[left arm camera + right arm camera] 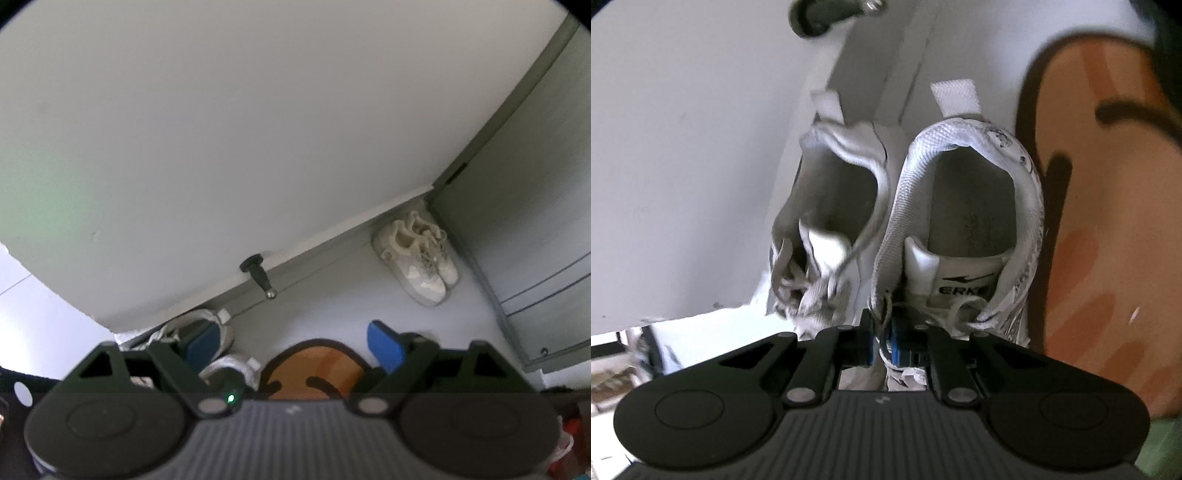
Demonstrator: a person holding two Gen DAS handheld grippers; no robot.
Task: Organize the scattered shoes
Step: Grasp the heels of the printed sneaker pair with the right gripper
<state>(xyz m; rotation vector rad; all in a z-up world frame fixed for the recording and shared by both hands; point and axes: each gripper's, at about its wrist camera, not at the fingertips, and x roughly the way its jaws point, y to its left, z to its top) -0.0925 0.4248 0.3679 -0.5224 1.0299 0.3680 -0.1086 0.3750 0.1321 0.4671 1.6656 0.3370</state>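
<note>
The right tongs point(882, 345) are clamped narrow on the laces and inner collar edge of a white mesh sneaker with a printed tongue label point(964, 236), their blue pads pinching the fabric at six o'clock in the right wrist view. That shoe stands on the pale floor point(332, 302) just beside its mate, a second white mesh sneaker with loose laces point(827, 221) at nine o'clock of it, the two almost touching along their inner sides, heel pull tabs pointing to twelve o'clock. An orange mat with a dark border and dark face marks point(1108, 221) lies at three o'clock, right against the held shoe. The left tongs point(291, 349) hang wide and empty above the same mat. From them, at two o'clock, a pair of cream lace-up sneakers point(417, 254) sits side by side in the corner by a grey cabinet point(535, 221). A black door stopper with a metal tip point(258, 277) stands at twelve o'clock, under the edge of a white door point(221, 129).
</note>
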